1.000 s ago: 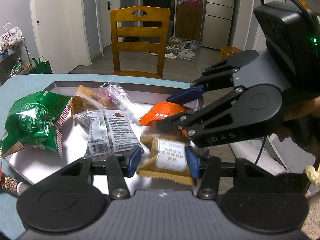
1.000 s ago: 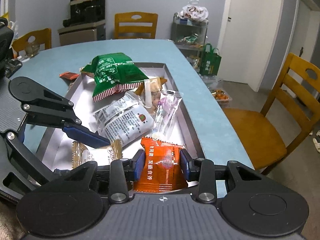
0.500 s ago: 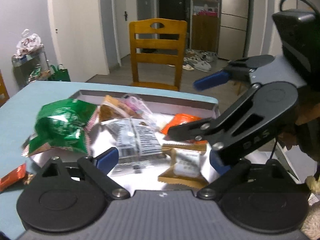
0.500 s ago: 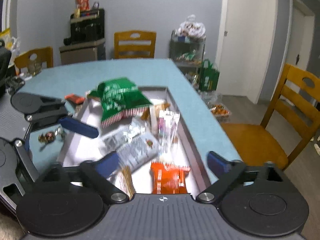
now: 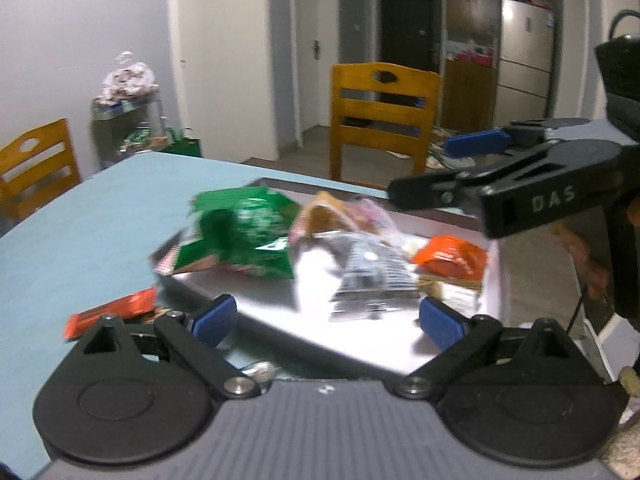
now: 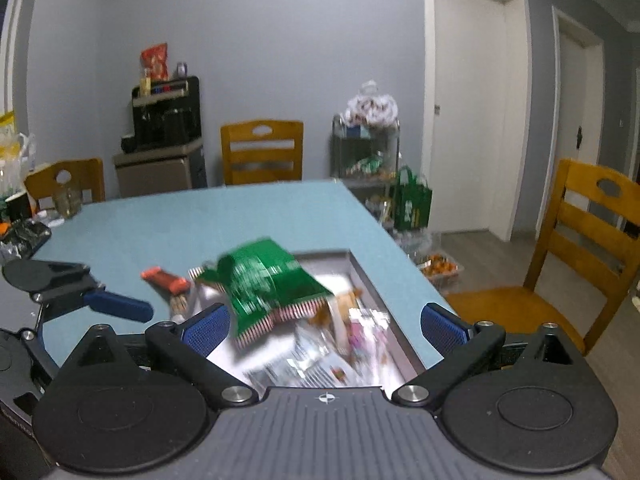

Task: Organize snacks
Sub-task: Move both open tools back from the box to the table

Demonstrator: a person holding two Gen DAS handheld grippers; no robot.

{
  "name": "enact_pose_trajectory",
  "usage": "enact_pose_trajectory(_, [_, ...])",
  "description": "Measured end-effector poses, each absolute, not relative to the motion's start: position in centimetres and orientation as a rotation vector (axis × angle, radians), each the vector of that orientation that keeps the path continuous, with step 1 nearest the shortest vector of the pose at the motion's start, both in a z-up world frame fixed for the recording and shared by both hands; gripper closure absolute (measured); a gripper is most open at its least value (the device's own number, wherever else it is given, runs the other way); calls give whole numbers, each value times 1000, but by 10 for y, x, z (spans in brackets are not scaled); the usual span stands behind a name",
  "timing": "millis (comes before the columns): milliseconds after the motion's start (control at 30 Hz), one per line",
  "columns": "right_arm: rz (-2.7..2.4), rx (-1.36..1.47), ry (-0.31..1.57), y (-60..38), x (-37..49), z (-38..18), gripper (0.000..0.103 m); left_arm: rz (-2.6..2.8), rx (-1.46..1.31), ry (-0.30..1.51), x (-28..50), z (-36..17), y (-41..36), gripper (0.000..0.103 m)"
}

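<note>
A shallow grey tray on the blue table holds several snacks: a green bag, a white-and-black packet, an orange packet, a tan packet and a brown one. My left gripper is open and empty, above the tray's near edge. My right gripper is open and empty, above the tray's end; it also shows in the left wrist view. The green bag and tray wall show in the right wrist view, blurred.
An orange bar and a small wrapped candy lie on the table outside the tray, also in the right wrist view. Wooden chairs stand around the table. A snack rack stands by the wall.
Both grippers let go of their packets, opened wide and pulled back and up from the tray. The orange and tan packets now lie in the tray.
</note>
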State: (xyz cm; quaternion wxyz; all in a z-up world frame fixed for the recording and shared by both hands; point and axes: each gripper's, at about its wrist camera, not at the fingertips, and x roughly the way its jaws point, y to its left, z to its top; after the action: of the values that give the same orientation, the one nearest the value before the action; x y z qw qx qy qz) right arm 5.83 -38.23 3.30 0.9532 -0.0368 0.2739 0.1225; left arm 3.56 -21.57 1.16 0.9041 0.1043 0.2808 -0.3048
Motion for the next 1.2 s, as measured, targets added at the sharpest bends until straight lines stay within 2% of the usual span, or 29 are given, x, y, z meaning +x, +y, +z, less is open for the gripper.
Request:
enact_pose_trajectory(433, [225, -144, 300, -314, 46, 57, 0, -449, 74, 537, 27, 22, -119, 4])
enact_pose_trajectory(833, [388, -89, 404, -256, 47, 51, 0, -271, -15, 532, 24, 18, -47, 3])
enact_pose_trajectory(1200, [400, -86, 496, -242, 46, 21, 0, -155, -27, 555, 27, 12, -21, 3])
